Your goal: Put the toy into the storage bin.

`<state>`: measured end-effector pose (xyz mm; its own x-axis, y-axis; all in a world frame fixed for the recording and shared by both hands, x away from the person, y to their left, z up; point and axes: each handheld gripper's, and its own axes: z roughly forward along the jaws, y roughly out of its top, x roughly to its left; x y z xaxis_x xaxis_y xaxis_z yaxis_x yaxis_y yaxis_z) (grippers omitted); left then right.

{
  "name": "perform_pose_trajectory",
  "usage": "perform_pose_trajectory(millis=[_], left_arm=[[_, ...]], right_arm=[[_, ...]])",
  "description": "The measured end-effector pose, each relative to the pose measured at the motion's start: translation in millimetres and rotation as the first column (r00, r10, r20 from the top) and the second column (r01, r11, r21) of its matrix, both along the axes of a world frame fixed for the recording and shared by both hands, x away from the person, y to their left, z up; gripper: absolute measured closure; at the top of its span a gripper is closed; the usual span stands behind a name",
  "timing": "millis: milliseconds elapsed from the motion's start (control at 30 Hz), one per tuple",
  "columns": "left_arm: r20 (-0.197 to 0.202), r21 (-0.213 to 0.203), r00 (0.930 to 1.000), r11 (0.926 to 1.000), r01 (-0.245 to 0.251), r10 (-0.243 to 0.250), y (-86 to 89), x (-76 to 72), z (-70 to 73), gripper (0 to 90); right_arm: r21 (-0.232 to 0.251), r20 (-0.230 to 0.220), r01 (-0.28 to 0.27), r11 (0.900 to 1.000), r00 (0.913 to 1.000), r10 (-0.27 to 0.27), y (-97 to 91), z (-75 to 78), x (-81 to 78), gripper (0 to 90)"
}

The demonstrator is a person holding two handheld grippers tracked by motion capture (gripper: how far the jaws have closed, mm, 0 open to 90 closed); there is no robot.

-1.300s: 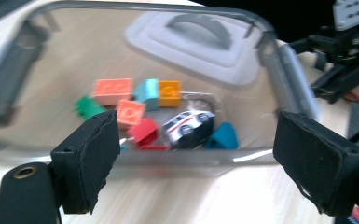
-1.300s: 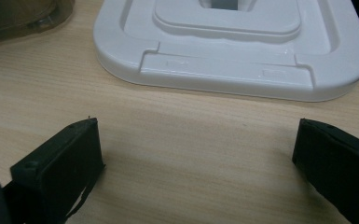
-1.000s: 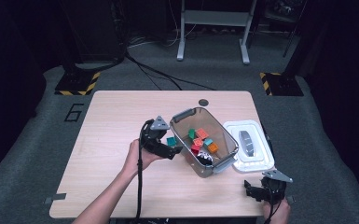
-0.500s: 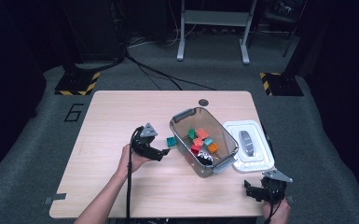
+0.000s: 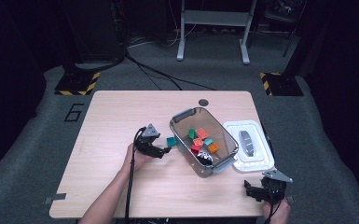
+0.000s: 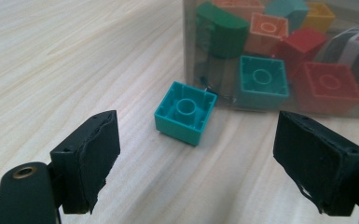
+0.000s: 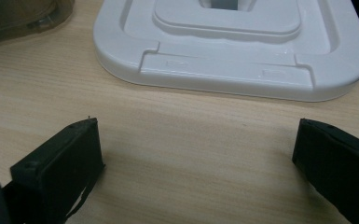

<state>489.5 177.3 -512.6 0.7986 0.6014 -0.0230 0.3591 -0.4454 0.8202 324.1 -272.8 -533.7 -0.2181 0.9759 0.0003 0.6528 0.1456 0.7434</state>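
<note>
So the worktop point(image 5: 121, 121) is a light wood-grain slab with a small round hole near its far edge, sitting on grey carpet in a pretty dark room. There's a "6" marked on the floor off the worktop's left side, a couple of black-and-yellow striped bases further back, and a pale metal stand behind all that.

On the worktop sits a clear plastic bin point(image 5: 182, 135) with grey handles, turned at an angle, holding a pile of coloured blocks: green, orange, red, teal, plus something black and white. Its white lid point(image 5: 256, 161) lies flat just to the right of the bin, touching or nearly touching it.

The teal block point(image 6: 186, 112) lies on the bare wood just outside the bin's left wall, hollow side up, very close to the wall, though I can't tell if it touches. The left gripper point(image 5: 164, 150) is low over the worktop, aimed at the block. Its fingers point(image 6: 91, 161) have just been closing a bit, but they stand wide with nothing between them. The block sits a little ahead of the tips, roughly centred on the gap.

The right gripper point(image 5: 249, 190) is off at the near right corner, fingers wide apart, nothing in them, pointing at the lid's near edge.
</note>
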Motion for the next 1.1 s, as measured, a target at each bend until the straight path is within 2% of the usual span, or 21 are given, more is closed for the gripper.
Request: perform_pose_trajectory(millis=[67, 167, 267, 467, 533, 733, 800, 833, 967, 1100], left_arm=[[-0.022, -0.016, 0.9997, 0.9999, 0.004, -0.004, 0.9, 5.1, -3.2, 15.3], [-0.027, -0.031, 0.9996, 0.9995, 0.011, -0.011, 0.7, 10.8, -6.2, 16.3], [-0.013, -0.037, 0.9997, 0.9991, 0.02, -0.02, -0.7, 14.9, -8.4, 17.2], [-0.006, 0.005, 0.9987, 0.9987, 0.051, -0.051, -6.4, 17.3, -11.7, 25.8], [0.011, -0.004, 0.9984, 0.9984, 0.056, -0.056, -7.8, 17.2, -11.3, 29.5], [0.027, 0.043, 0.9969, 0.9965, 0.072, -0.073, -13.3, 17.4, -12.0, 39.1], [0.028, 0.046, 0.9966, 0.996, 0.077, -0.078, -13.7, 17.6, -12.3, 42.8], [0.026, 0.064, 0.997, 0.9954, 0.071, -0.073, -13.7, 17.6, -11.8, 44.9], [0.025, 0.087, 0.9962, 0.9929, 0.08, -0.083, -15.2, 17.8, -12.5, 51.7], [0.024, 0.09, 0.9959, 0.9923, 0.085, -0.087, -14.1, 18.1, -12.5, 54.5]], right_arm=[[0.0, 0.0, 0.0, 1.0, 1.0, 0.0, 0.0, 0.0, 0.0, 0.7], [0.0, 0.0, 0.0, 1.0, 1.0, 0.0, 0.0, 0.0, 0.0, 0.7], [-0.002, 0.002, -0.002, 1.0, 1.0, 0.002, -0.2, 0.0, 0.2, 0.6], [-0.003, 0.001, -0.002, 1.0, 1.0, 0.002, -0.2, 0.0, 0.2, 0.7], [-0.003, 0.001, -0.002, 1.0, 1.0, 0.002, -0.2, 0.0, 0.2, 0.7], [-0.003, 0.001, -0.002, 1.0, 1.0, 0.002, -0.2, 0.0, 0.2, 0.7], [-0.003, 0.002, -0.002, 1.0, 1.0, 0.002, -0.2, 0.0, 0.2, 0.7], [-0.003, 0.001, -0.002, 1.0, 1.0, 0.002, -0.2, 0.0, 0.2, 0.7], [-0.003, 0.002, -0.002, 1.0, 1.0, 0.002, -0.2, 0.0, 0.2, 0.7], [-0.003, 0.001, -0.002, 1.0, 1.0, 0.002, -0.1, 0.0, 0.2, 0.7]])
